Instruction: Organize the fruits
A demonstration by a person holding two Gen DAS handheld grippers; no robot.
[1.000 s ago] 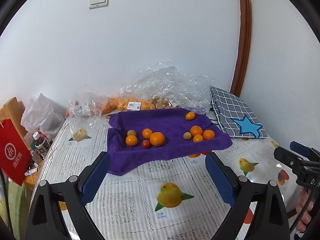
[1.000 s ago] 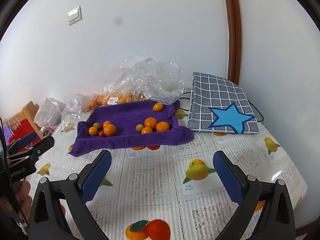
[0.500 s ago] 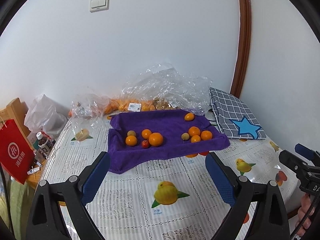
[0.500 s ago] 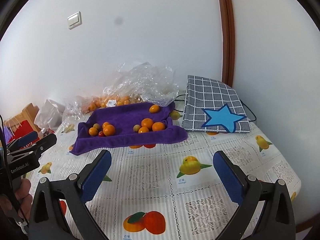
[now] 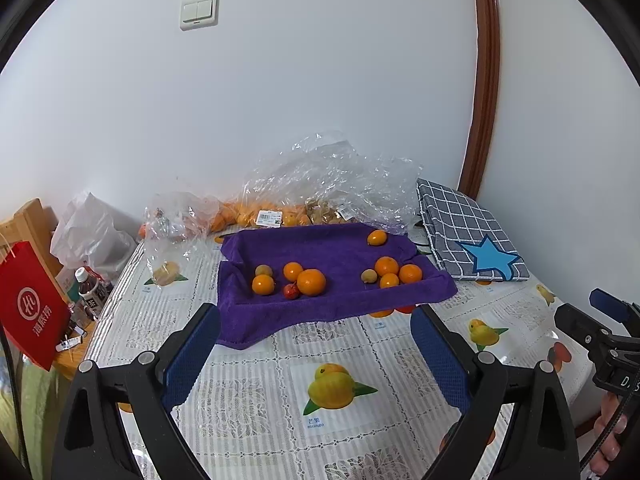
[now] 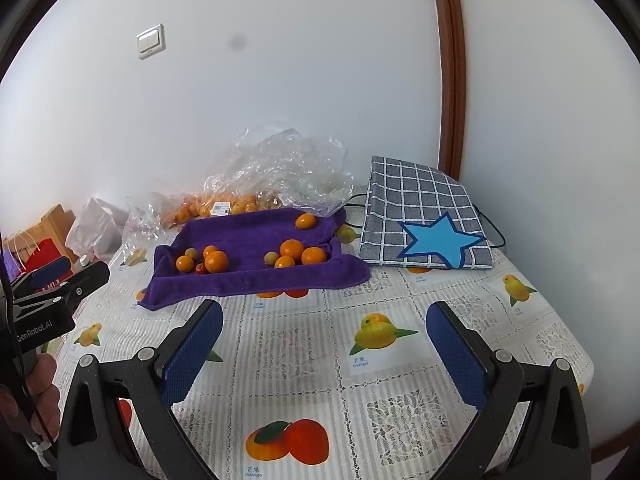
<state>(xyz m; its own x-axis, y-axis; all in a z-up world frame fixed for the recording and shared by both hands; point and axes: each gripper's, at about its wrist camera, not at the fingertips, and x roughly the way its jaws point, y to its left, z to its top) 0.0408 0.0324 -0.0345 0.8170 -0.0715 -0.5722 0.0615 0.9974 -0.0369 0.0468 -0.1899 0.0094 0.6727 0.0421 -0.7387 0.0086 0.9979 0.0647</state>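
We hold both grippers back from the purple towel point(image 5: 336, 264), and over the last second we have drawn further away from it: the towel and its fruit look smaller and more of the printed tablecloth point(image 5: 256, 392) lies between us and its near hem. The left gripper point(image 5: 316, 344) has its jaws spread wide with nothing between them, and the right gripper point(image 6: 324, 340) is likewise agape and empty. On the towel, one cluster of oranges point(image 5: 304, 280) with a small red fruit point(image 5: 291, 291) sits toward its left side, a second cluster point(image 5: 394, 274) toward its right, and a lone orange point(image 5: 377, 237) near its back right corner. Behind the towel lie clear bags point(image 5: 320, 196), apparently holding more fruit, though the crinkled plastic blurs it. We judge that no fruit is in hand and the sorting looks either paused or finished.
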